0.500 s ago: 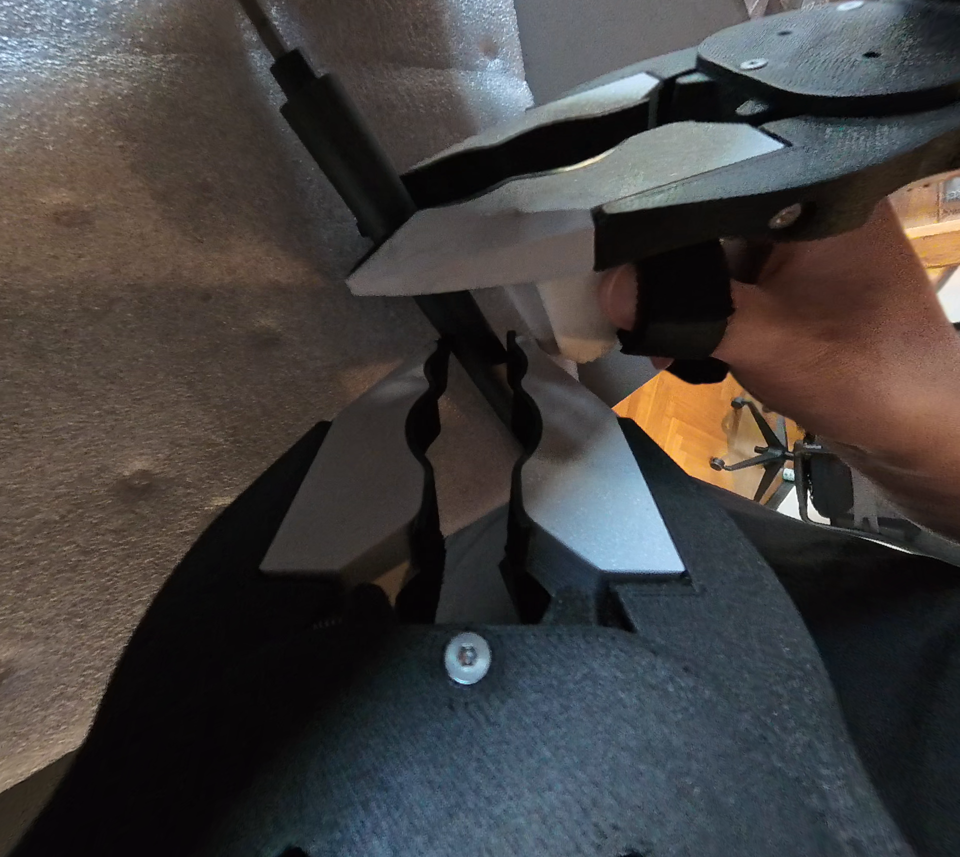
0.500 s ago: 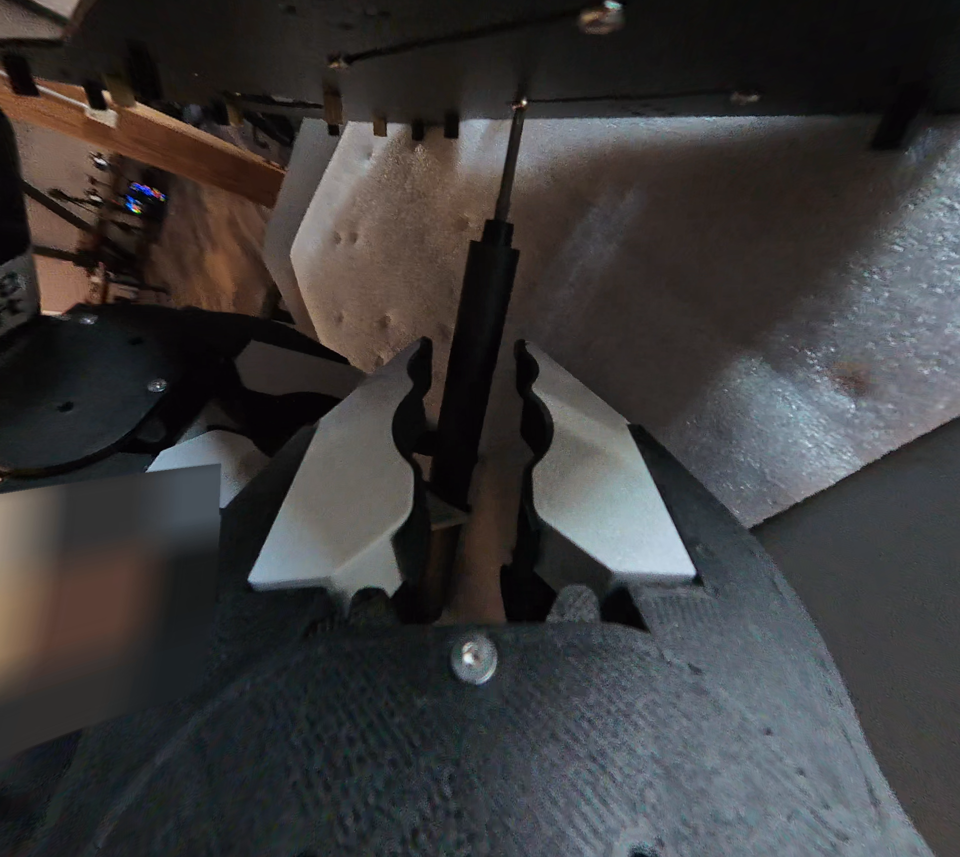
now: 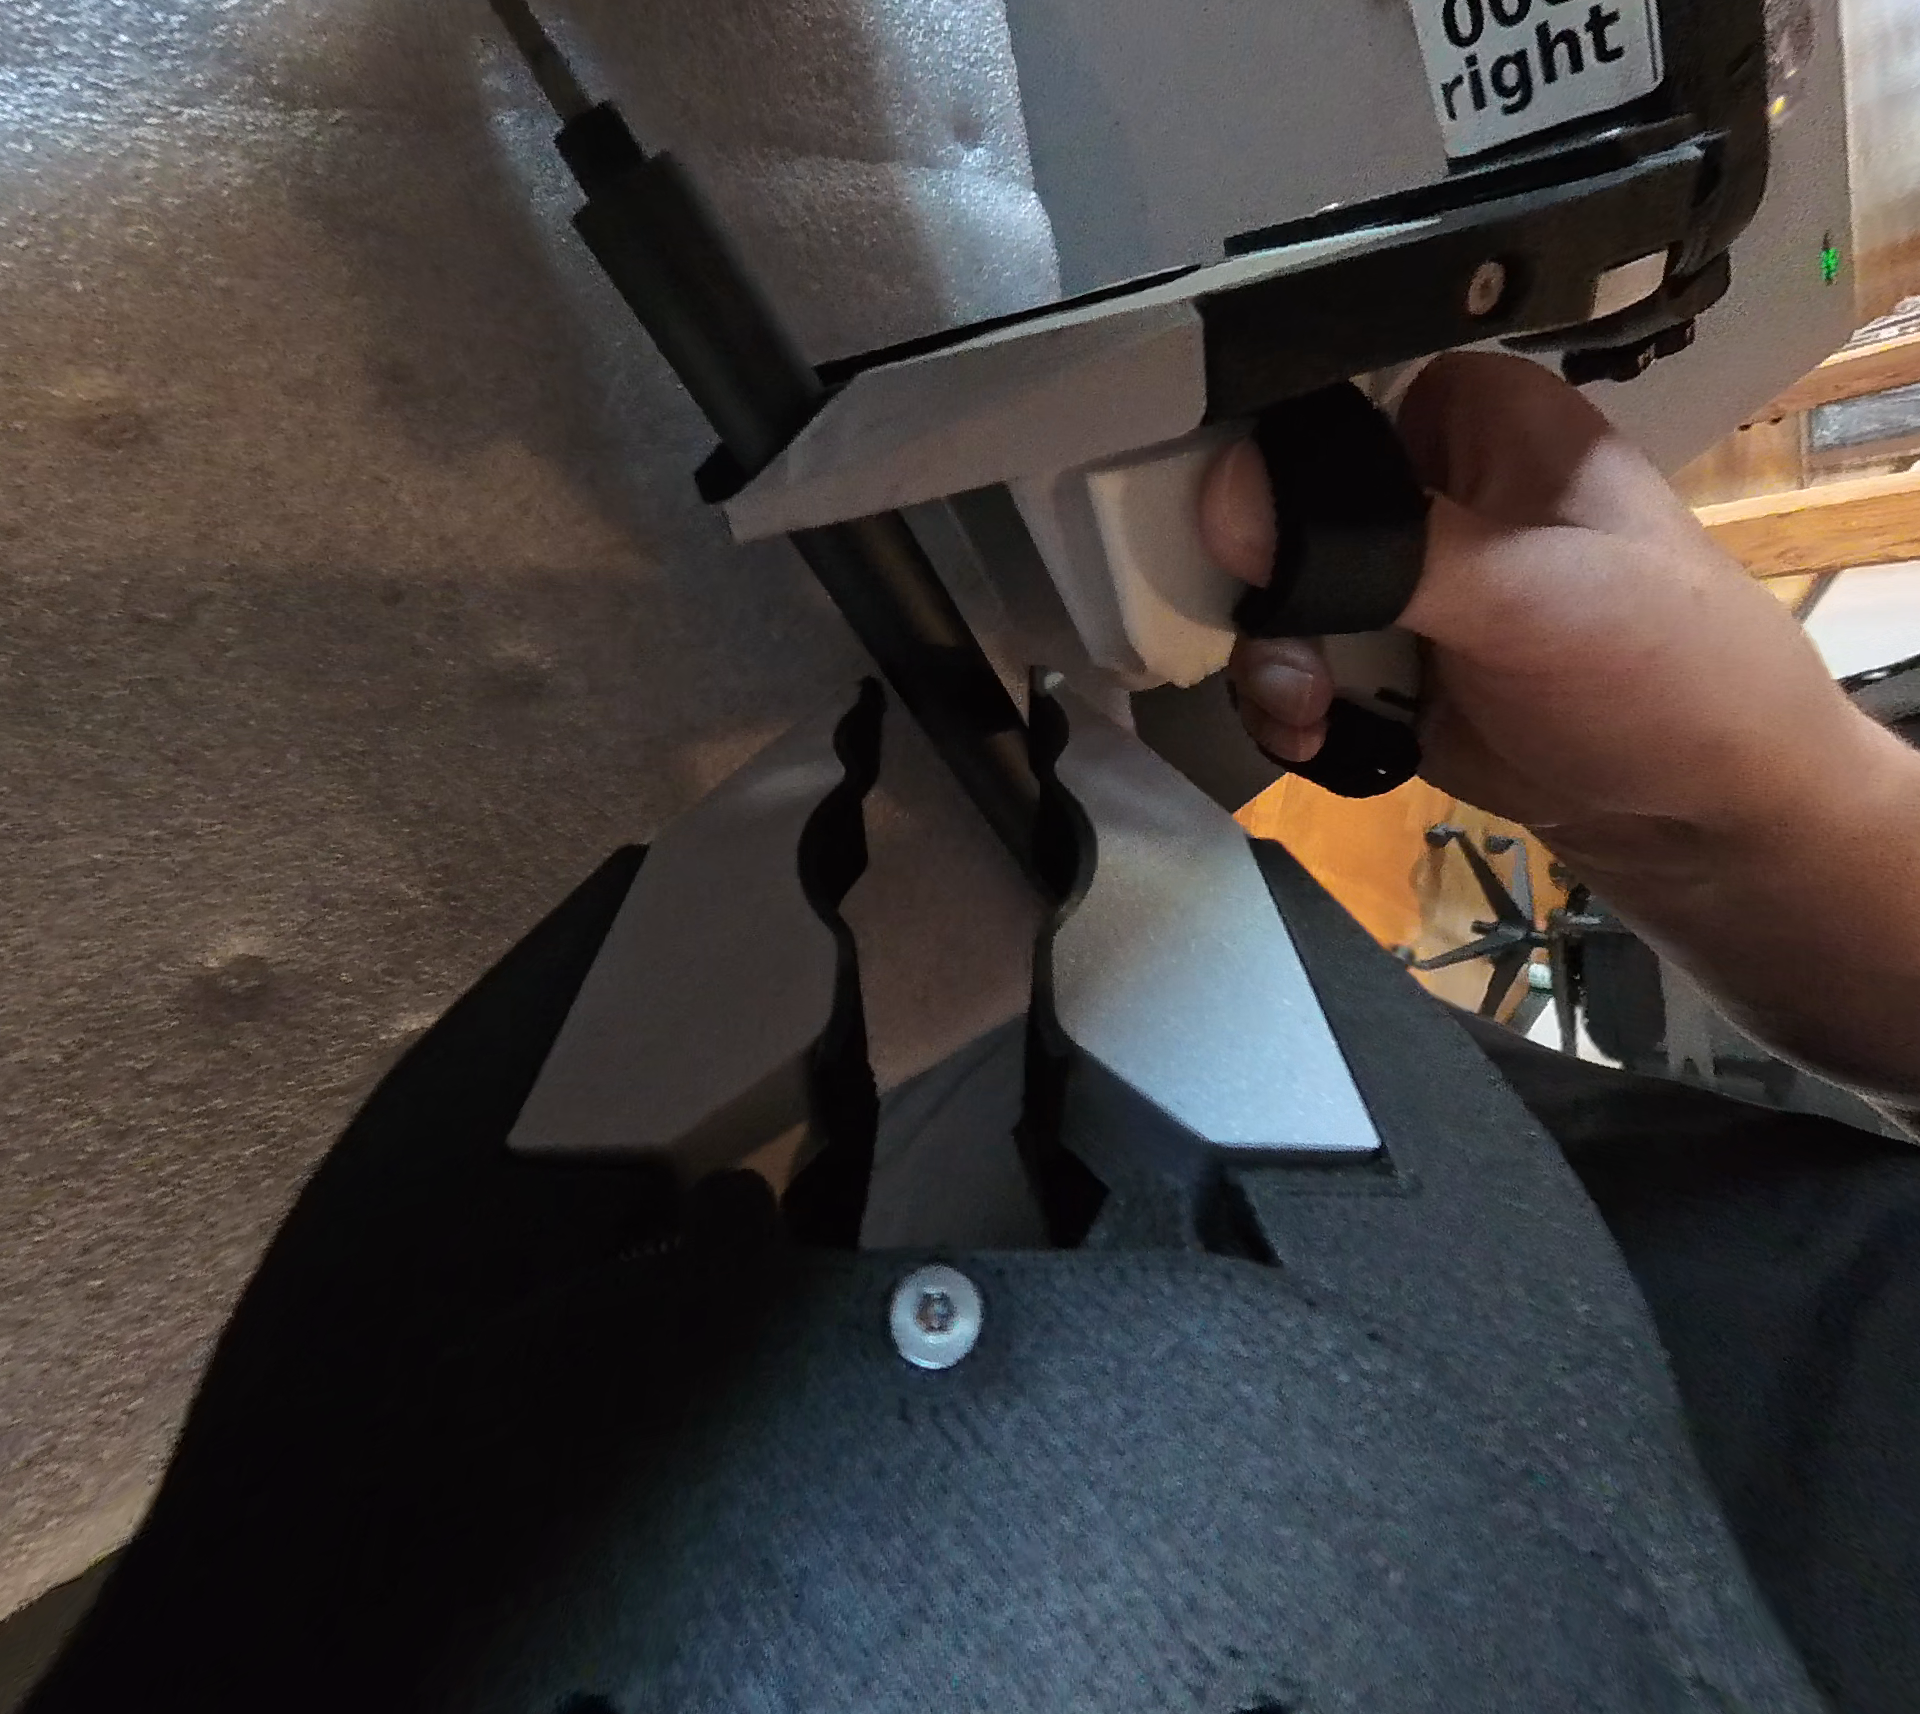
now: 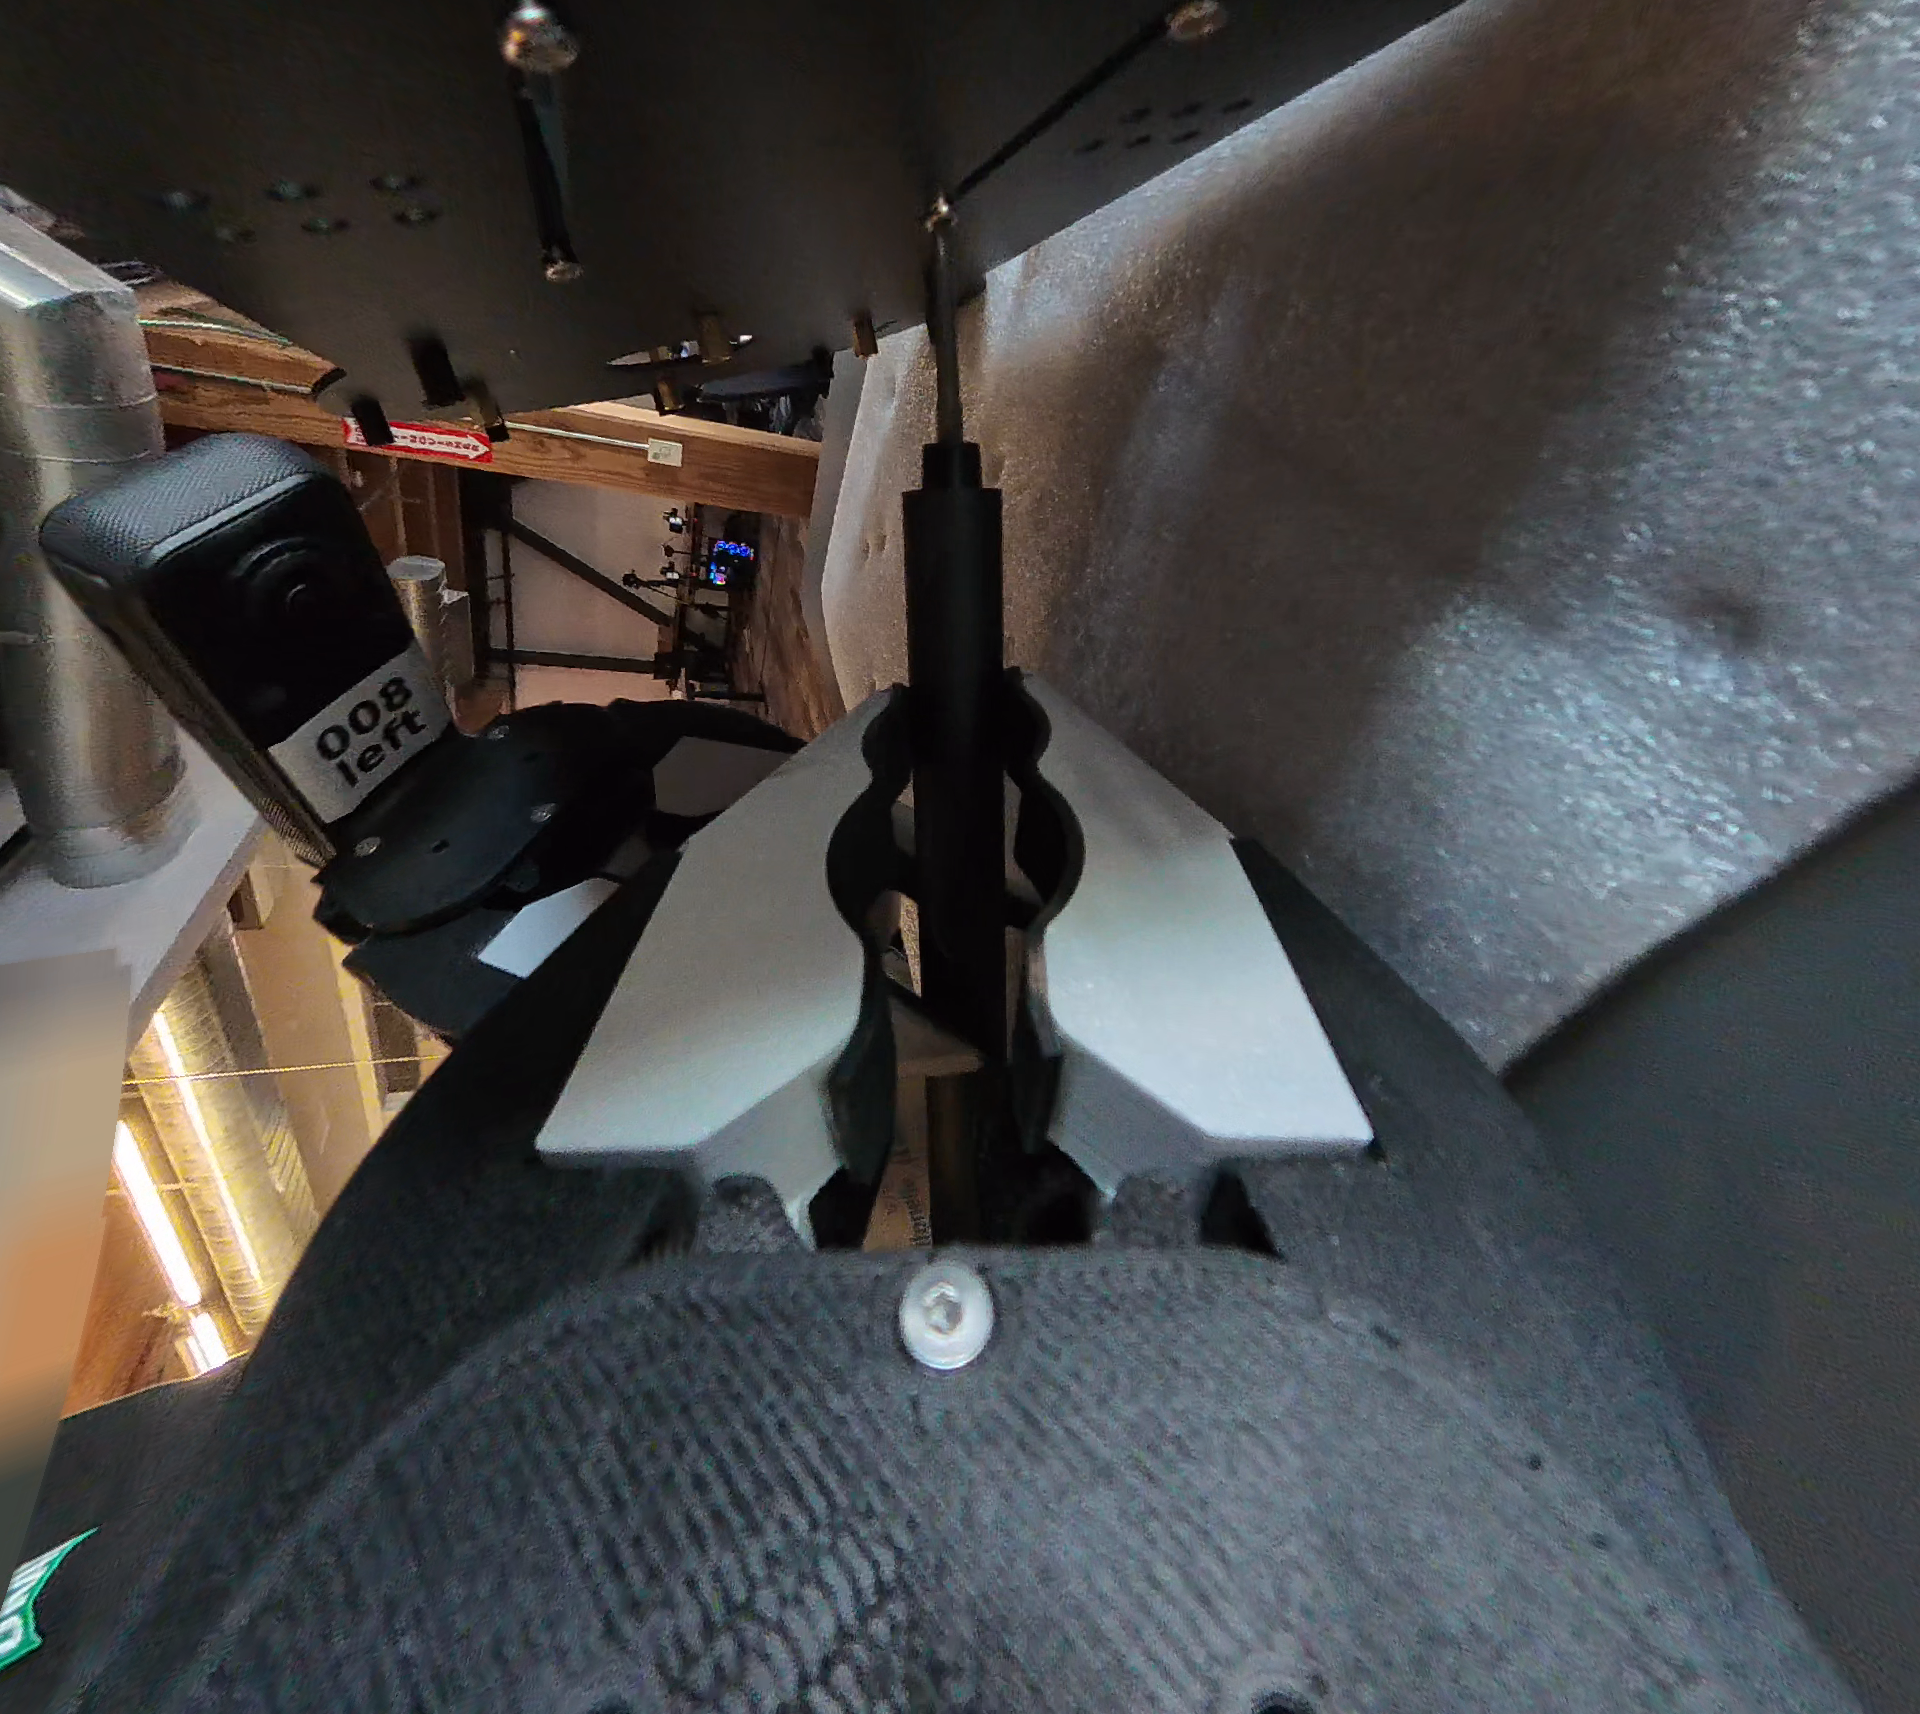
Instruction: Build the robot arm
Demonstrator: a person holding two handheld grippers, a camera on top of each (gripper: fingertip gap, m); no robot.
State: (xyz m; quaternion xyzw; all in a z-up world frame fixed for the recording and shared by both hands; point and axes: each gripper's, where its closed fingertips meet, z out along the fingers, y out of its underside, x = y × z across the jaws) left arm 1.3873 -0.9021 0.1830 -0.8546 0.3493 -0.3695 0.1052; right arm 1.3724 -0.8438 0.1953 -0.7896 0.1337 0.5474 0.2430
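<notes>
Since the frame 0.5 s earlier, the right gripper has gone from standing apart around the black screwdriver to clamping its handle, and in the left wrist view it has rolled so that its camera housing with a white sticker now faces that camera. The 2 white fingers of the right gripper press the handle from either side, the scalloped pads wrapped around it. The screwdriver's thin metal shaft runs up and its tip meets a small screw at the edge of a dark panel overhead, which also carries 2 other screws and several small holes. Behind the tool lies a sheet of white foam. A person's hand squeezes the right gripper's trigger, a black strap across 1 finger. The left gripper sits just below the right one with its jaws spread; the lower end of the screwdriver handle passes between its fingertips, close against the right-hand pad, though whether it touches cannot be told.
</notes>
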